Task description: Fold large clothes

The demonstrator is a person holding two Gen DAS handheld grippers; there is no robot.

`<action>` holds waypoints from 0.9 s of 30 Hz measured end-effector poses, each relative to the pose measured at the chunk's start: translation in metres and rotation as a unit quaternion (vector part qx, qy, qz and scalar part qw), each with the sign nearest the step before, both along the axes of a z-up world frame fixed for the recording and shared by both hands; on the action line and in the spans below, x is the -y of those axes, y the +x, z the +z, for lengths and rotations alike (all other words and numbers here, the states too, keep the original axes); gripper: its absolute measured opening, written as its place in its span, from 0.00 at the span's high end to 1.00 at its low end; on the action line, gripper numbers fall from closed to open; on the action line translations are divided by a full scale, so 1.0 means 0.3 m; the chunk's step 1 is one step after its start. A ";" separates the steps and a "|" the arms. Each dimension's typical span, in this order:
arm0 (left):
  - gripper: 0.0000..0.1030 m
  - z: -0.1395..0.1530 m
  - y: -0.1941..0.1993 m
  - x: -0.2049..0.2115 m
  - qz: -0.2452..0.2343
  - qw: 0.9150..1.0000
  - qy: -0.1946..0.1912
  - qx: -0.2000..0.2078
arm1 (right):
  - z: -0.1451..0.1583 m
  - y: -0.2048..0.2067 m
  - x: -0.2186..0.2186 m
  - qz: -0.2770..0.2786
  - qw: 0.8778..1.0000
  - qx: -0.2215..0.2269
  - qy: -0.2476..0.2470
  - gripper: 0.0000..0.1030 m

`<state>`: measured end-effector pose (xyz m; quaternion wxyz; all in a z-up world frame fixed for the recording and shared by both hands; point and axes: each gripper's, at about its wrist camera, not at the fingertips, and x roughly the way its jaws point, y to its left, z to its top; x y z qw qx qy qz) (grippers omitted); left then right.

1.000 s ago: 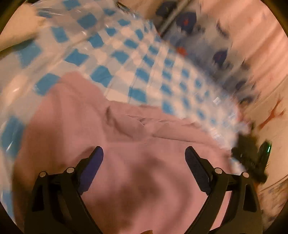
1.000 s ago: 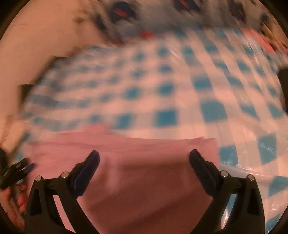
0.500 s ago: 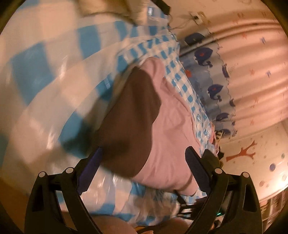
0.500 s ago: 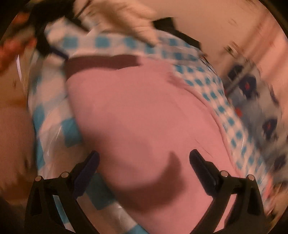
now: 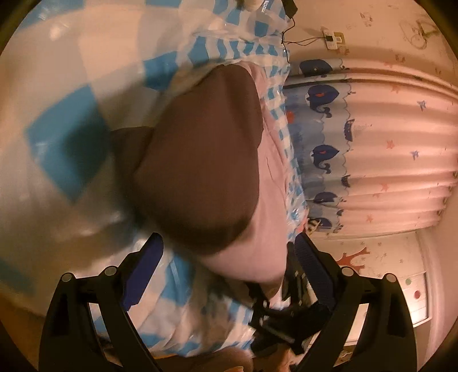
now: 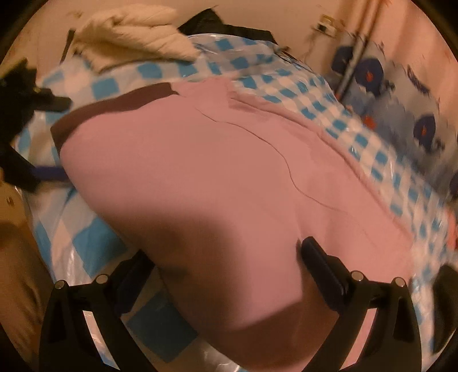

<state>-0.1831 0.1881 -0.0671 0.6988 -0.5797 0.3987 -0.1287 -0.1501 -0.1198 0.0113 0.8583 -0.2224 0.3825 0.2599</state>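
Note:
A pink garment [image 6: 217, 171] with a dark brown band [image 6: 114, 106] along one end lies spread on the blue-and-white checked table cover [image 6: 86, 240]. My right gripper [image 6: 226, 271] is open and low at the garment's near edge, with pink cloth lying between its wide fingers. In the left wrist view the brown band [image 5: 200, 160] fills the middle, with pink cloth [image 5: 257, 243] beside it. My left gripper [image 5: 229, 257] is open just short of the band's corner. The left gripper [image 6: 23, 94] also shows at the right view's left edge.
A white fluffy cloth [image 6: 134, 34] and a dark item [image 6: 223, 25] lie at the table's far end. A curtain with whale prints [image 5: 372, 143] hangs beyond the table. A wall socket with a cable [image 5: 332, 37] sits behind it. The right gripper's black body [image 5: 286, 312] is close beside my left fingers.
Both grippers have dropped from above the garment to its edge and swung round. Since half a second ago each has closed in on the cloth. Both jaws stayed wide.

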 end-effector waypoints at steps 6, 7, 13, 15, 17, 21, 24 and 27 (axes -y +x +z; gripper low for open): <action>0.14 -0.086 0.110 0.029 0.024 0.999 0.024 -0.014 | 0.034 -0.025 0.048 -0.022 0.998 -0.039 0.043 0.07; 0.14 -0.087 0.113 0.025 0.034 0.999 0.021 -0.010 | 0.060 -0.052 0.102 -0.037 0.995 -0.052 0.075 0.07; 0.14 -0.058 0.140 0.045 0.032 0.998 0.060 -0.001 | 0.074 -0.126 0.781 -0.264 0.873 -0.194 0.361 0.07; 0.14 -0.053 0.140 0.049 0.032 0.997 0.068 -0.001 | -0.009 -0.150 1.001 -0.337 0.798 -0.239 0.439 0.07; 0.13 -0.056 0.138 0.042 0.034 0.997 0.068 -0.002 | -0.086 -0.182 1.133 -0.367 0.742 -0.266 0.493 0.07; 0.13 -0.060 0.129 0.022 0.038 0.997 0.060 0.001 | -0.197 -0.180 1.175 -0.381 0.687 -0.312 0.534 0.07; 0.13 -0.063 0.127 0.013 0.038 0.998 0.055 0.003 | -0.232 -0.156 1.161 -0.382 0.675 -0.311 0.549 0.07; 0.13 -0.066 0.128 0.008 0.038 0.998 0.048 0.003 | -0.214 -0.130 1.138 -0.369 0.675 -0.302 0.563 0.06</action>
